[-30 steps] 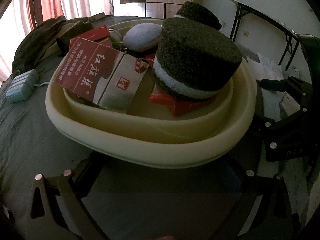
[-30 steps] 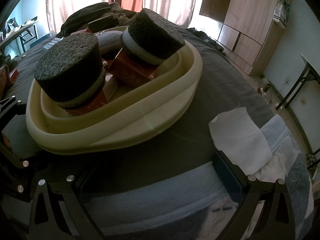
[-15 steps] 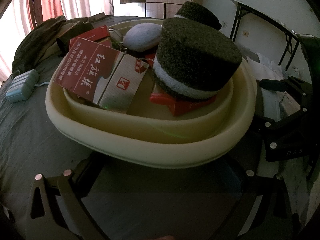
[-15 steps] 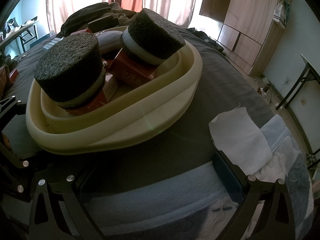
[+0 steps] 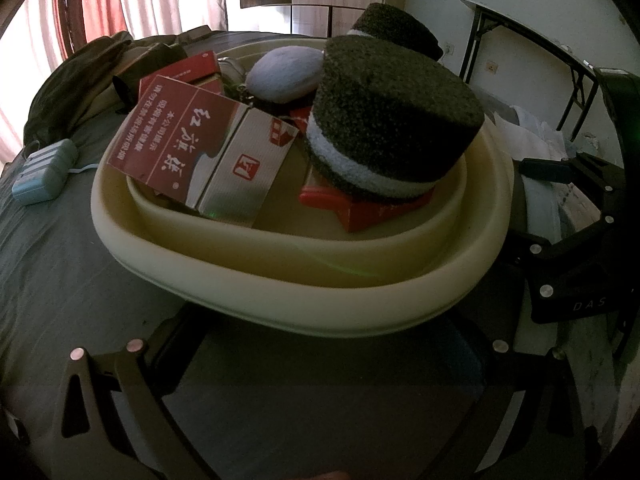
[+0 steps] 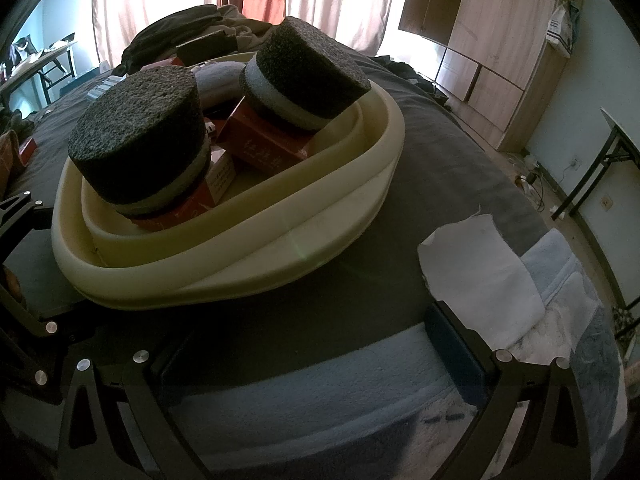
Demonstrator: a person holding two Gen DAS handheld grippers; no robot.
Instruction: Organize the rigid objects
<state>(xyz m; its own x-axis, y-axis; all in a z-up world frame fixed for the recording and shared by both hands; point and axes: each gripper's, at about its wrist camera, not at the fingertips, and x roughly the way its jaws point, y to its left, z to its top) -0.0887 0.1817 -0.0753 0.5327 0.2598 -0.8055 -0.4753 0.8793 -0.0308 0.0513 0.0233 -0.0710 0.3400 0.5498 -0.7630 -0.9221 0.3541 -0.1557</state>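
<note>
A cream oval basin (image 5: pixel 304 292) (image 6: pixel 240 272) sits on the dark bed. In it lie two black foam cylinders with pale bands (image 5: pixel 392 128) (image 6: pixel 136 148), the second one (image 6: pixel 308 76) tilted at the far end, red and white cartons (image 5: pixel 192 148) (image 6: pixel 260 148), and a grey-blue soft pad (image 5: pixel 284 74). My left gripper (image 5: pixel 324 344) is open and empty, its fingers just short of the basin's near rim. My right gripper (image 6: pixel 304 344) is open and empty, beside the basin's right side, above a pale blue cloth.
A light blue box (image 5: pixel 44 172) with a cord lies on the bed left of the basin. White and blue cloths (image 6: pixel 484 276) lie at the right. Dark clothes (image 6: pixel 180 28) are piled at the far end. A wooden wardrobe (image 6: pixel 488 40) and a folding table (image 5: pixel 532 40) stand beyond.
</note>
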